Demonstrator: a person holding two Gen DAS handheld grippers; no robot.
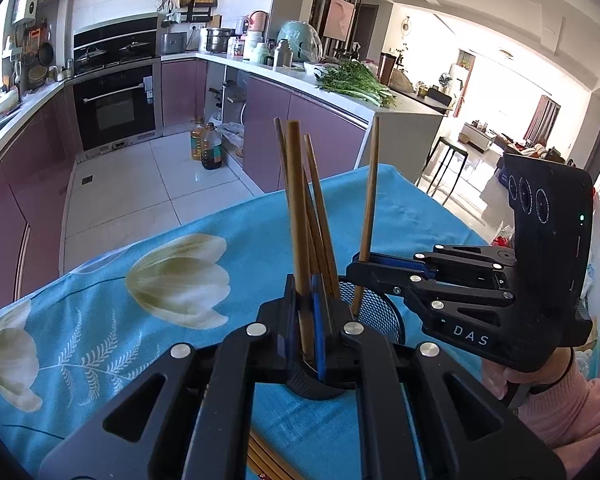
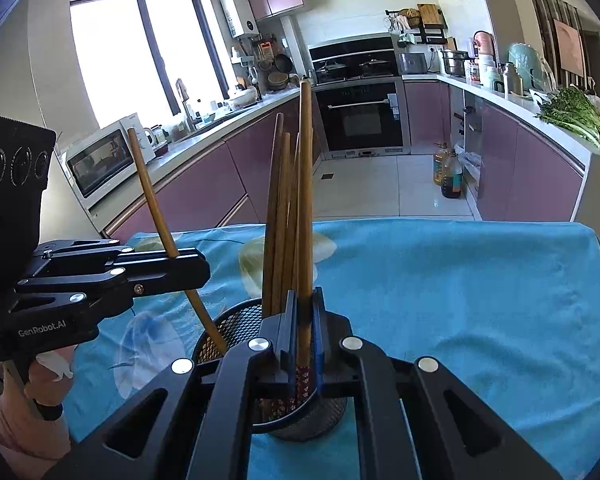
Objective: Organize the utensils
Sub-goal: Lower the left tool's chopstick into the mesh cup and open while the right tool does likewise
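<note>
A black mesh holder (image 2: 236,326) stands on the blue cloth, also in the left wrist view (image 1: 374,312), with several brown chopsticks (image 2: 278,216) upright in it. My left gripper (image 1: 306,292) is shut on one chopstick (image 1: 298,216), held upright over the holder. From the right wrist view it (image 2: 198,268) comes in from the left, its chopstick (image 2: 152,196) tilted with the lower end in the holder. My right gripper (image 2: 305,304) is shut on another chopstick (image 2: 305,184), upright with its patterned end in the holder. In the left wrist view it (image 1: 360,266) comes in from the right.
The table is covered by a blue flowered cloth (image 1: 160,280). More chopsticks (image 1: 266,460) lie on it at the near edge. Kitchen counters, an oven (image 1: 114,106) and oil bottles (image 1: 206,144) on the floor stand beyond the table. A stool (image 1: 446,168) is at the far right.
</note>
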